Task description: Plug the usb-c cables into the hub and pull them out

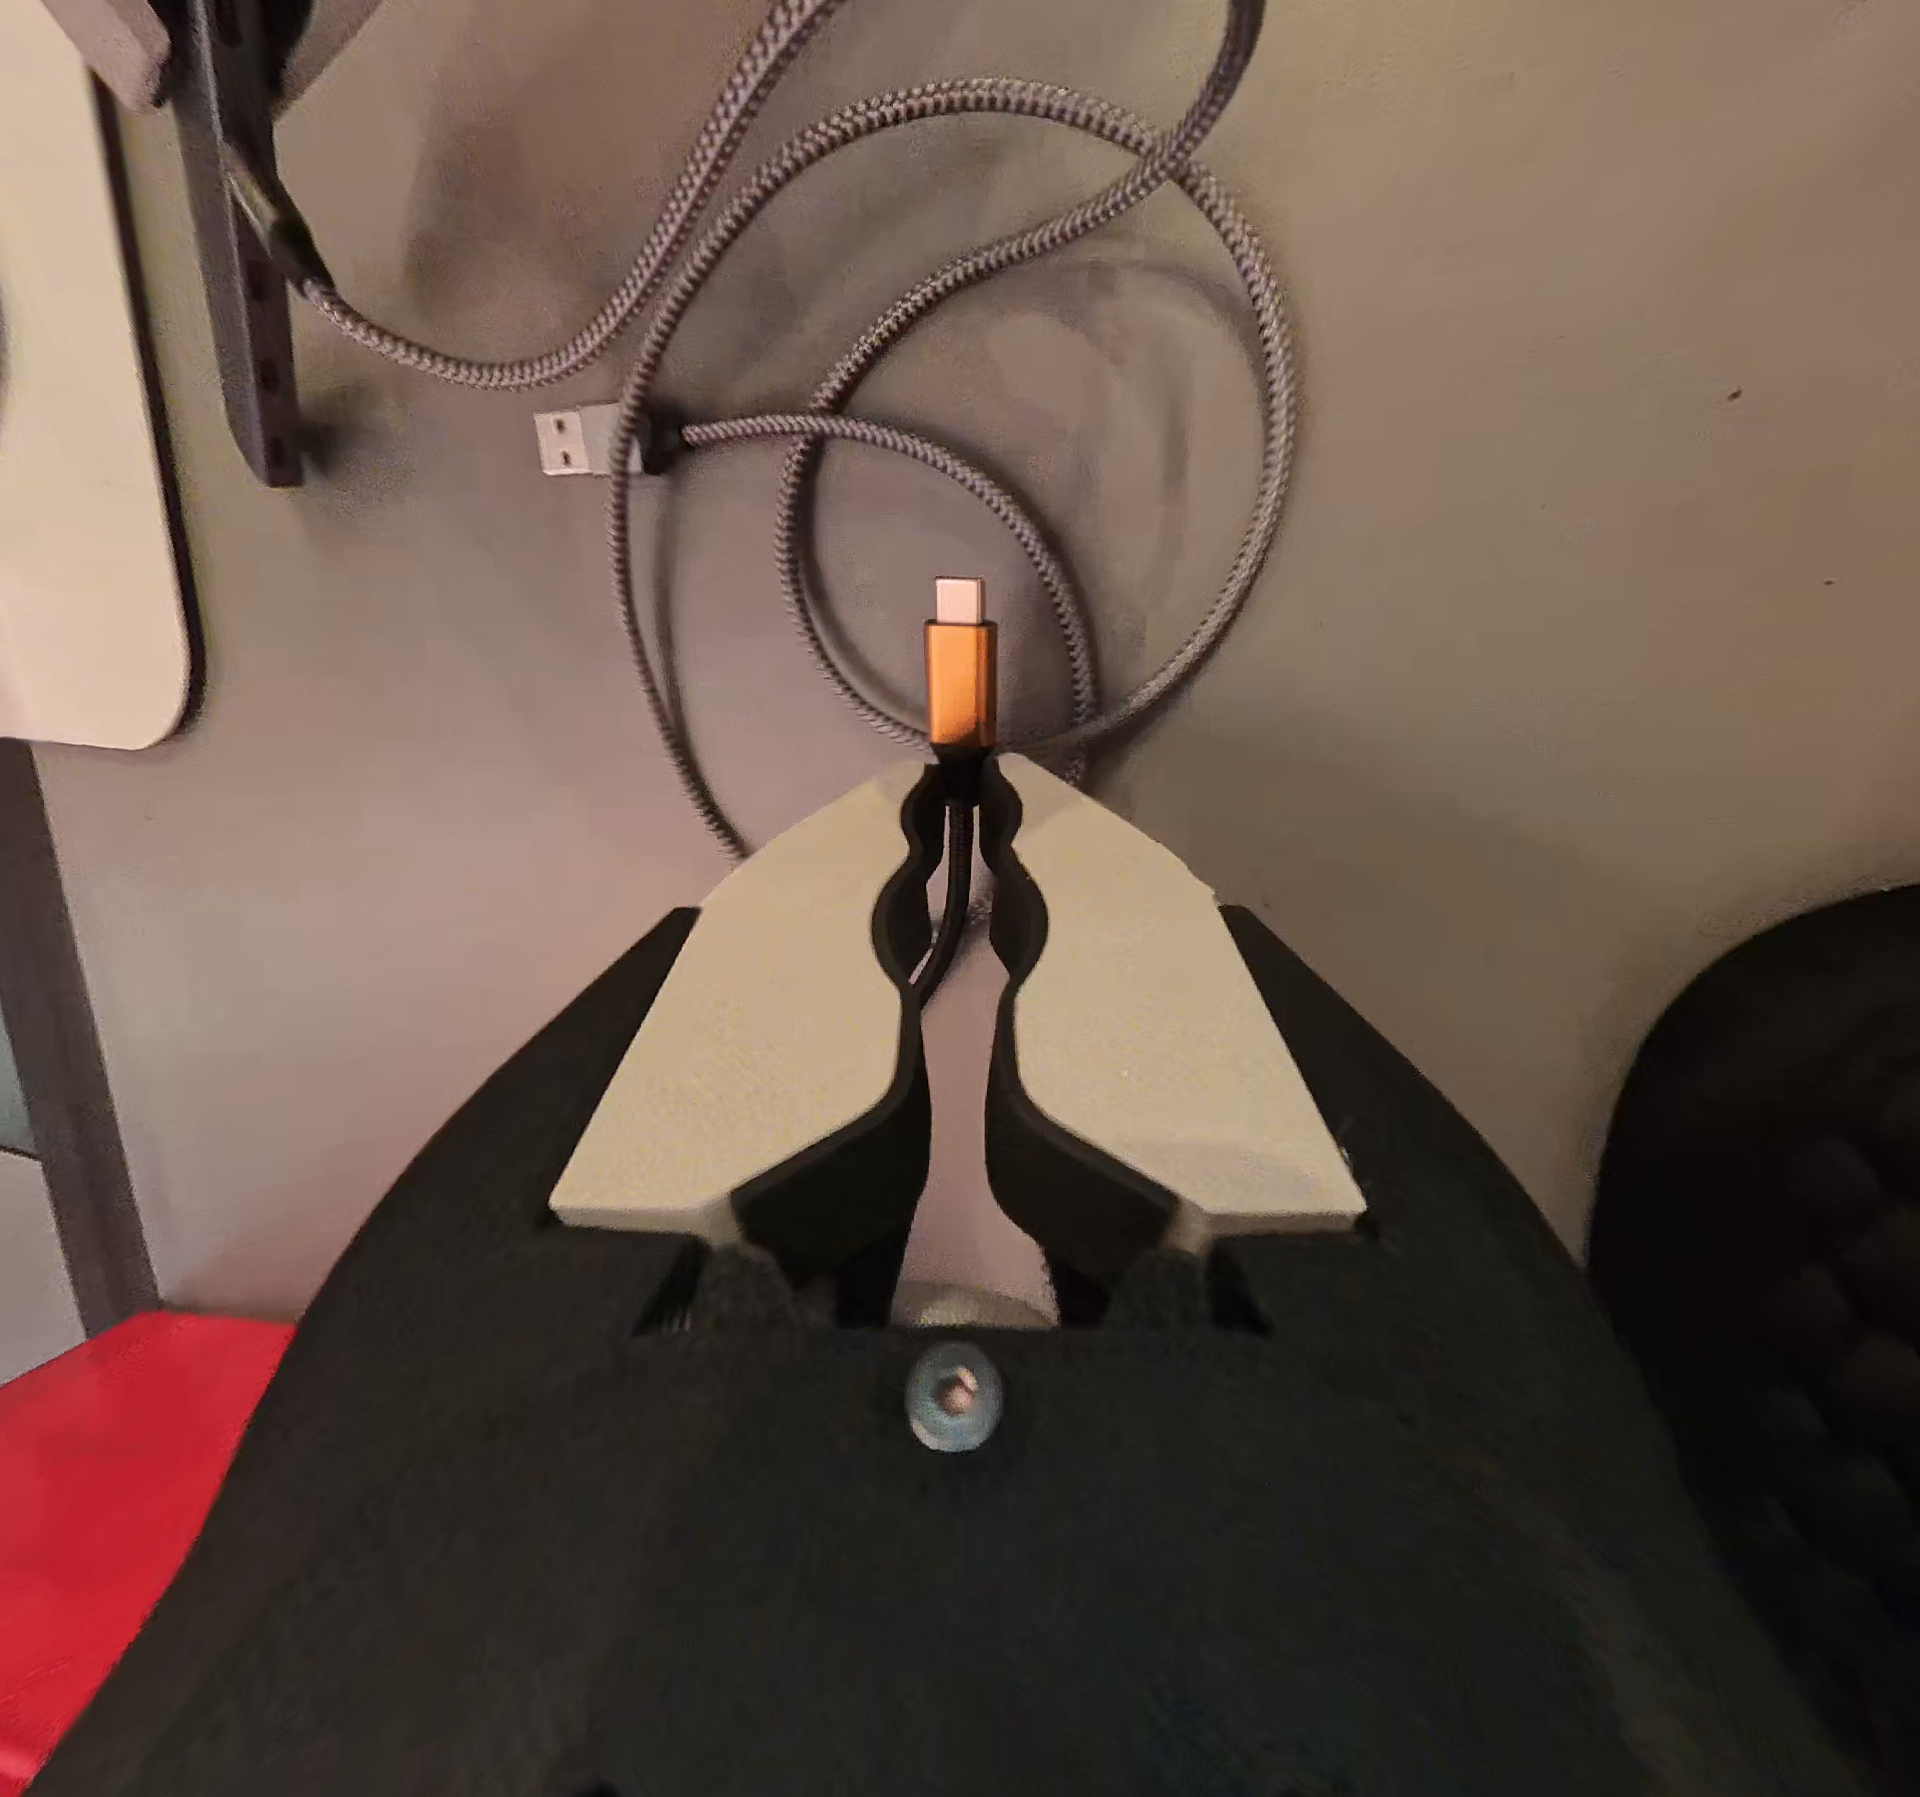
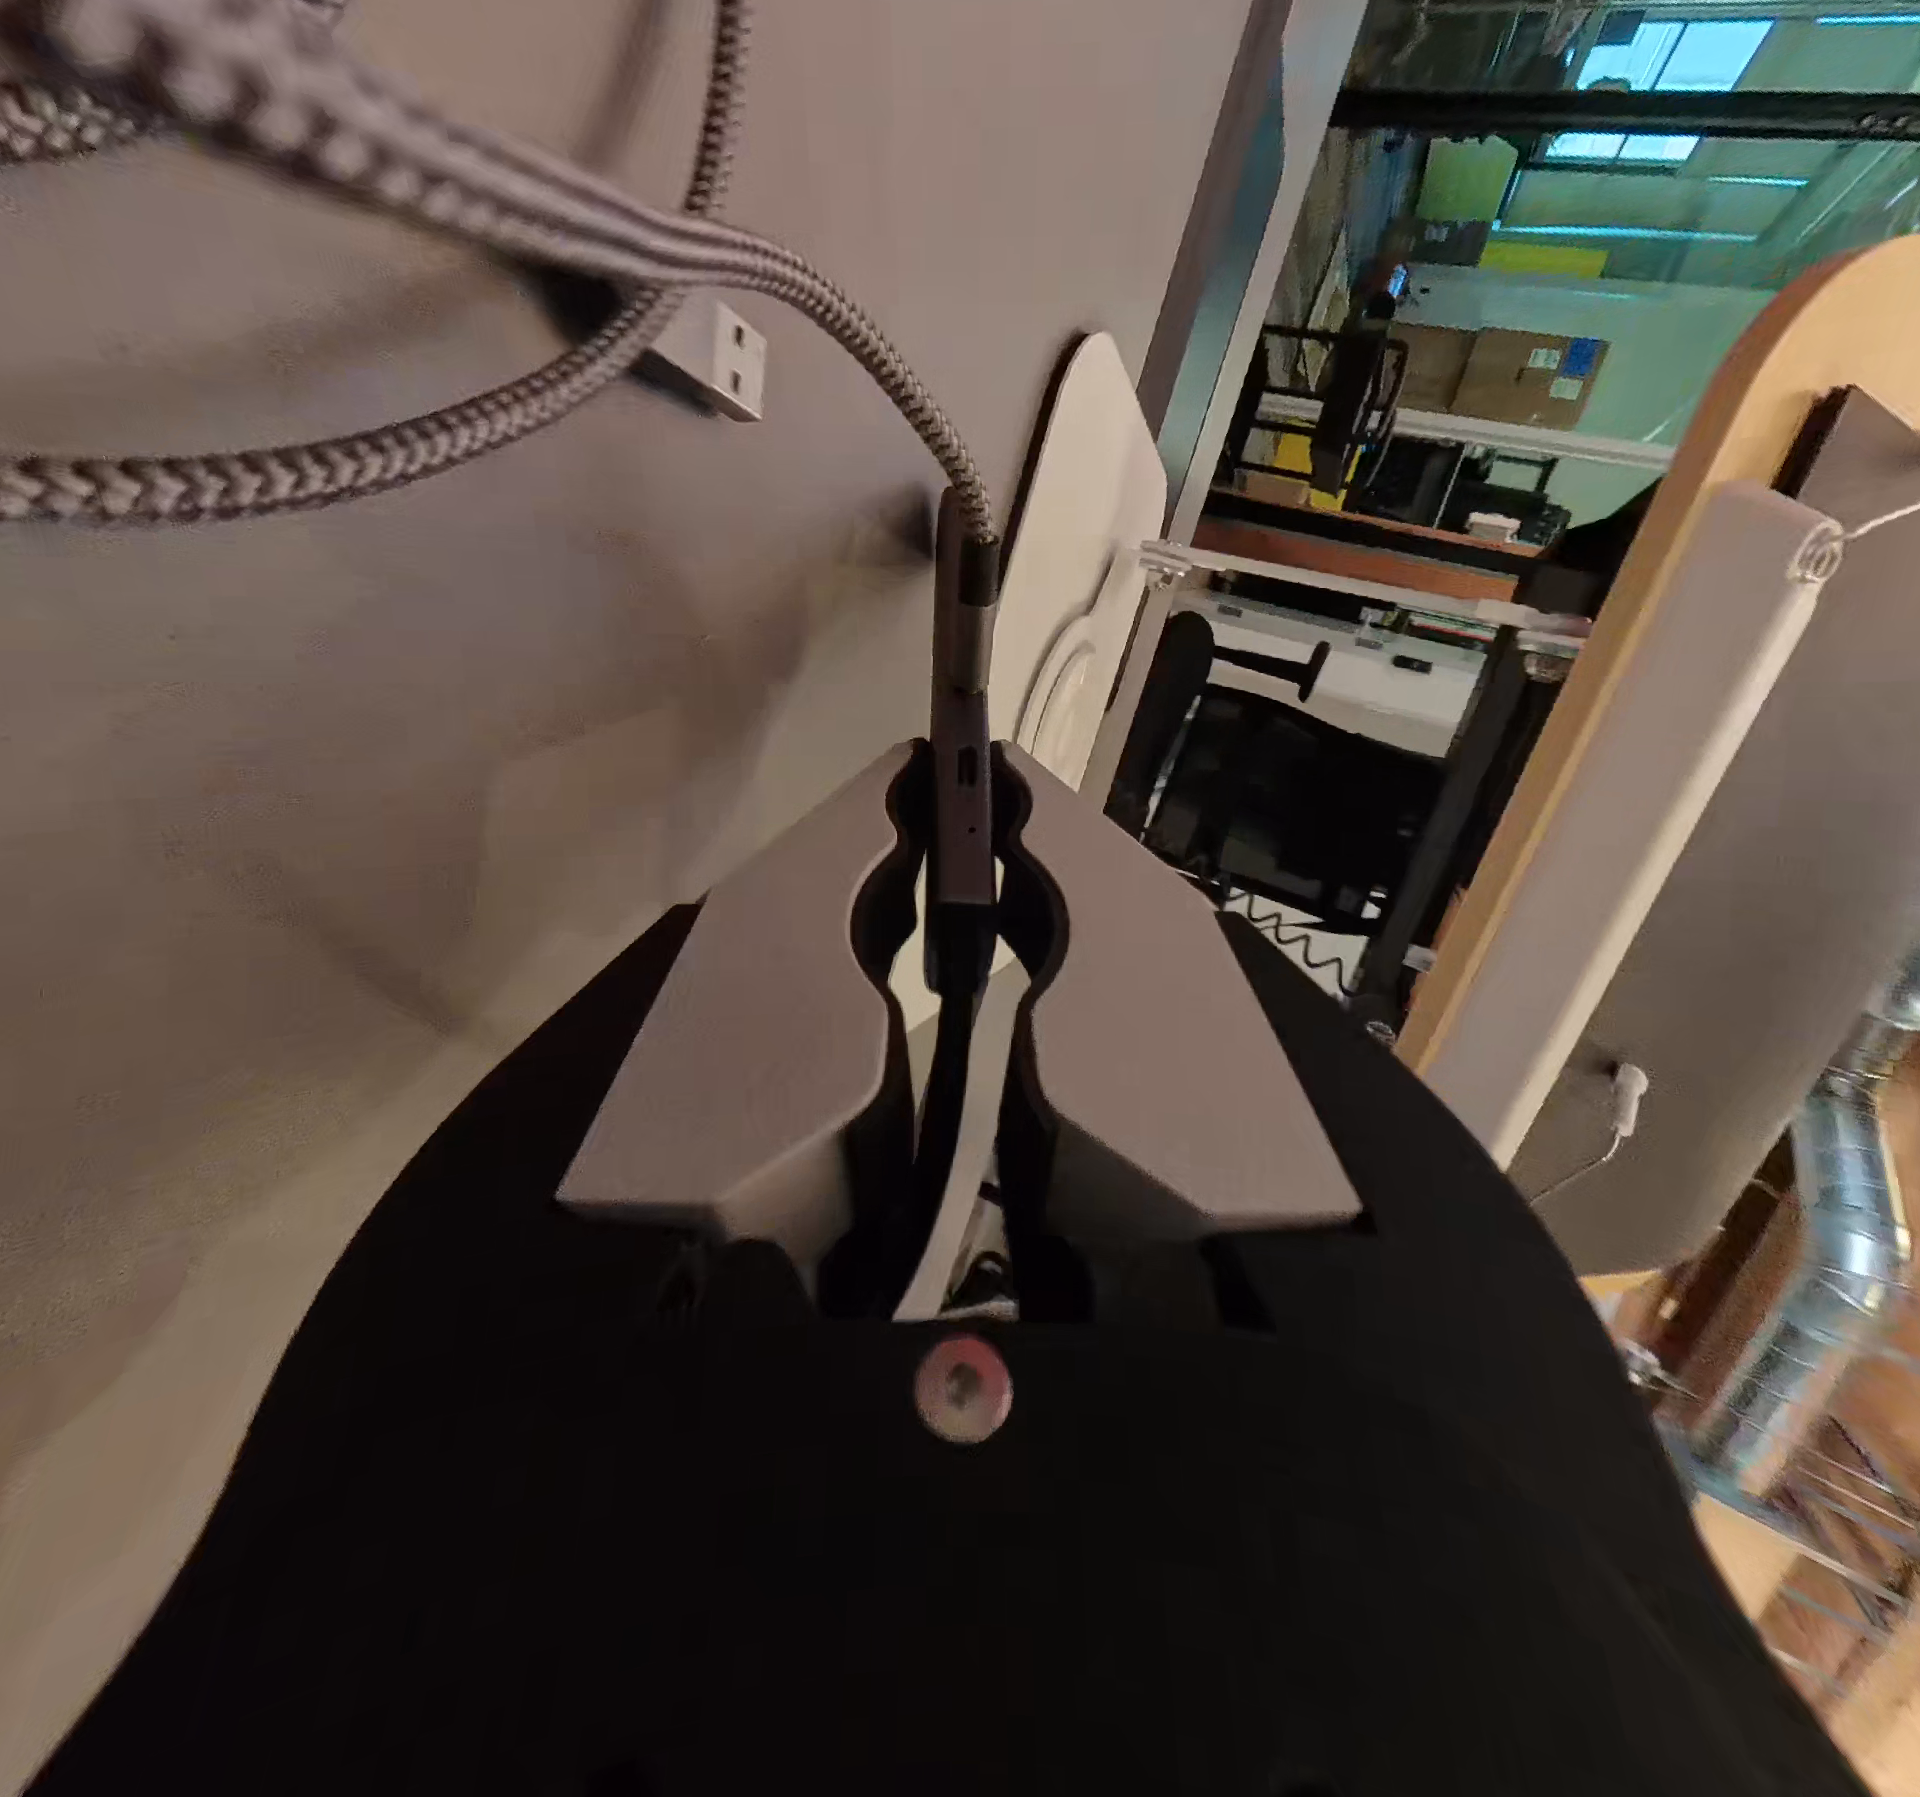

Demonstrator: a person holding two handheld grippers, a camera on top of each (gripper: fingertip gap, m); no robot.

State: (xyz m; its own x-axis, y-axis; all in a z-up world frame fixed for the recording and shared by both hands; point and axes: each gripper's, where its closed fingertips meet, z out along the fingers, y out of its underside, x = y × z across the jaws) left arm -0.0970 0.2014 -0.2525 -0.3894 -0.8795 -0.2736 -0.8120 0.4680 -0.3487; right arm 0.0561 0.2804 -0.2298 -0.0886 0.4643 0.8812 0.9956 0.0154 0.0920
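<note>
Two grippers are at work, one per hand. One orange USB-C plug (image 1: 961, 687) juts just past the left jaws, pinched at its black lead. One slim grey hub (image 2: 961, 791) sits clamped between the right jaws. One silver USB-A plug (image 1: 577, 443) lies beyond the left jaws among grey braided cable (image 1: 1049, 251) loops whose count I cannot tell.

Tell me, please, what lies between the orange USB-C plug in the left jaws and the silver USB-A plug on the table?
In the left wrist view, between the orange USB-C plug and the silver USB-A plug lie only loops of grey braided cable on bare table.
</note>
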